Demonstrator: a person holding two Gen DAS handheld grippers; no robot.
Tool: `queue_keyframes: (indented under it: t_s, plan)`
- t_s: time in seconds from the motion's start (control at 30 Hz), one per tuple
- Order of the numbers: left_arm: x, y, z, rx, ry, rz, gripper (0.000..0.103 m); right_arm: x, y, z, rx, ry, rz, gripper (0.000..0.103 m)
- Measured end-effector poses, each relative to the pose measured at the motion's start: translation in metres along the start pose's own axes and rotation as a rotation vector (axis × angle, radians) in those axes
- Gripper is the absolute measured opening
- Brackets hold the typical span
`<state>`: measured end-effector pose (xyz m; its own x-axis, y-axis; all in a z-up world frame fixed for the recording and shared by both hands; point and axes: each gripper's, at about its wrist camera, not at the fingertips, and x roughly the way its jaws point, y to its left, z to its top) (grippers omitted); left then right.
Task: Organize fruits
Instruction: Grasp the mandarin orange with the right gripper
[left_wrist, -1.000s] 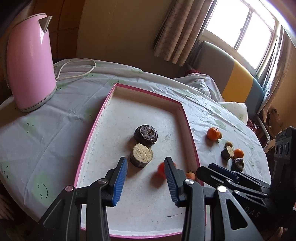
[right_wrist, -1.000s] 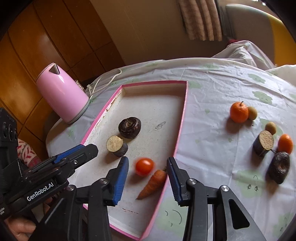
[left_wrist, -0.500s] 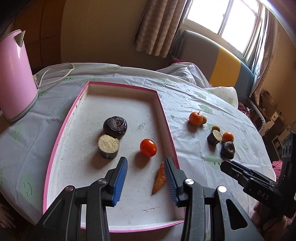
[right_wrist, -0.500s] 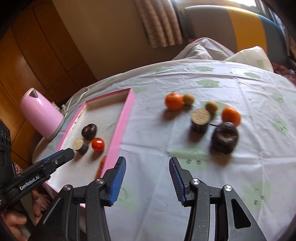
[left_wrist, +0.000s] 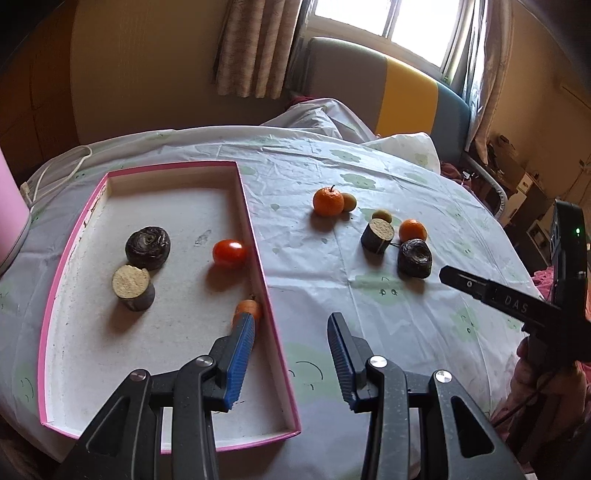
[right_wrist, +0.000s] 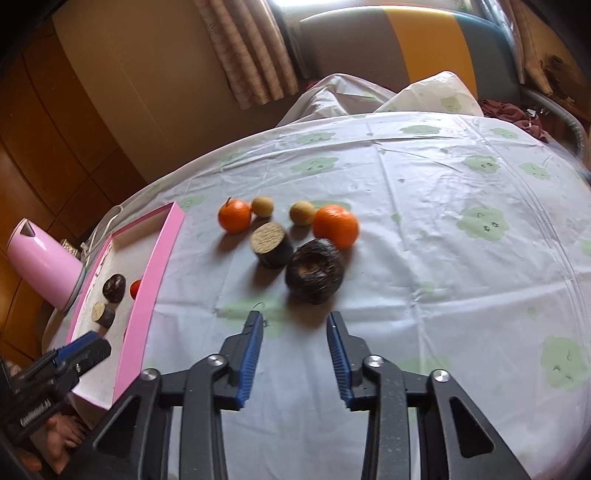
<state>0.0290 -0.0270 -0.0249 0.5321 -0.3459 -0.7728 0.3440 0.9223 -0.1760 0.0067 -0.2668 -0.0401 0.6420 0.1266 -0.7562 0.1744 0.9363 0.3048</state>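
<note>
Now I am swinging my right gripper (right_wrist: 294, 360), fingers apart and holding nothing, away from the pink-rimmed shallow tray (right_wrist: 157, 258) toward the dark round fruit (right_wrist: 314, 270) mid-tablecloth. My left gripper (left_wrist: 291, 360), also apart, is hanging over the tray's right edge, so picking comes next.

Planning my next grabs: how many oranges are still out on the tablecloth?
2. One orange with a stem lies nearest the pink tray; the other orange sits right of the cut log piece, behind the dark round fruit.
</note>
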Motion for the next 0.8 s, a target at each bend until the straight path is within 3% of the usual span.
queue_keyframes:
  t_s: [0.33, 0.47, 0.6, 0.7, 0.8]
  plan:
    - [0.009, -0.005, -0.002, 0.013, 0.025, -0.007, 0.042, 0.006, -0.019, 0.034, 0.012, -0.022, -0.026, 0.028]
    - [0.013, -0.007, -0.001, 0.018, 0.032, -0.014, 0.042, 0.017, -0.02, 0.046, 0.001, -0.001, -0.042, 0.028]
    - [0.014, -0.01, -0.001, 0.025, 0.036, -0.026, 0.042, 0.037, -0.029, 0.059, 0.082, 0.038, -0.004, 0.028]
    - [0.014, -0.014, -0.002, 0.036, 0.037, -0.034, 0.042, 0.05, -0.028, 0.067, 0.102, 0.047, -0.003, 0.05]
    - [0.015, -0.016, -0.001, 0.043, 0.039, -0.046, 0.042, 0.066, -0.027, 0.071, 0.105, 0.077, -0.031, 0.051]
